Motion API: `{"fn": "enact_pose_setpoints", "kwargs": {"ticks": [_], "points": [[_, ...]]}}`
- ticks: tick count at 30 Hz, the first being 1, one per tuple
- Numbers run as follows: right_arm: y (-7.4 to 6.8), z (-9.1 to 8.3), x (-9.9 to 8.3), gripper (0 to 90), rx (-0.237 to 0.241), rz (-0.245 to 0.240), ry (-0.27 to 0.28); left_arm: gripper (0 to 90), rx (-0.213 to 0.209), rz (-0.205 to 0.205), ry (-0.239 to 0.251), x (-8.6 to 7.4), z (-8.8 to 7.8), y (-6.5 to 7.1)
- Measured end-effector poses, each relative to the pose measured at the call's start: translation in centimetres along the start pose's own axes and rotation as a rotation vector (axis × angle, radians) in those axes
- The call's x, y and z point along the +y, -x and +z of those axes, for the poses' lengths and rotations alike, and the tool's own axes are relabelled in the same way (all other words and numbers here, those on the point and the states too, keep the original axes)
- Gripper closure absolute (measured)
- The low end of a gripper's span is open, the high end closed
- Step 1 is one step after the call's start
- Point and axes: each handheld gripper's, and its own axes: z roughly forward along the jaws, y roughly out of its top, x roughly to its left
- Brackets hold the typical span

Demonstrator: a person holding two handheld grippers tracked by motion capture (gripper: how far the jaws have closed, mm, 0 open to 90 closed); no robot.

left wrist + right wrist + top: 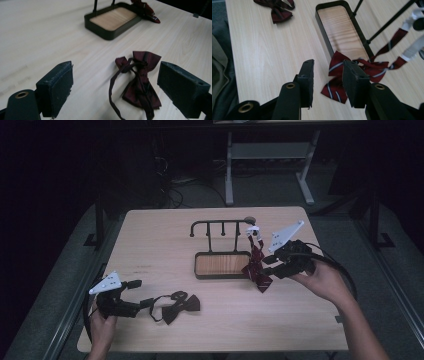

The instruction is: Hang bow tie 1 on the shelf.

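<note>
A black hook rack (220, 224) rises from a wood-floored tray (221, 265) at mid-table. From its right end hangs a red striped bow tie (256, 265) by its white-tipped strap, the bow resting by the tray's corner (334, 68). My right gripper (267, 266) sits just right of it, jaws open (328, 63) with bare table between them and the bow behind the right jaw. A dark maroon bow tie (180, 306) lies at the front left. My left gripper (142, 293) is open wide (115, 75), with the maroon tie (141, 82) lying just ahead between the jaws, untouched.
The pale wooden table (150, 235) has bare room left of the tray and along the far side. A small brown disc (249, 219) sits near the far edge. A desk frame (270, 155) stands beyond the table. Olive cloth (219, 70) shows past the table's front edge.
</note>
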Motion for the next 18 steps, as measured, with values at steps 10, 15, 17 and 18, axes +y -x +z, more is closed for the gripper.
{"fn": "enact_pose_setpoints", "kwargs": {"ticks": [10, 15, 17, 18], "points": [[-0.2, -0.6, -2.8, 55.1, 0.000, 0.048, 0.008, 12.8, -0.002, 0.004, -0.012, 0.5, 1.1, 0.8], [-0.5, -0.5, -4.2, 52.5, -0.008, 0.071, 0.021, 12.8, 0.015, -0.009, -0.015, 0.6, 1.1, 0.7], [-0.5, -0.4, -4.7, 51.8, 0.000, 0.086, 0.011, 13.0, 0.046, -0.004, -0.009, 0.6, 1.3, 0.7], [-0.6, -0.3, -5.0, 51.7, -0.002, 0.091, 0.013, 13.1, 0.058, -0.006, -0.022, 0.6, 1.4, 0.7]]}}
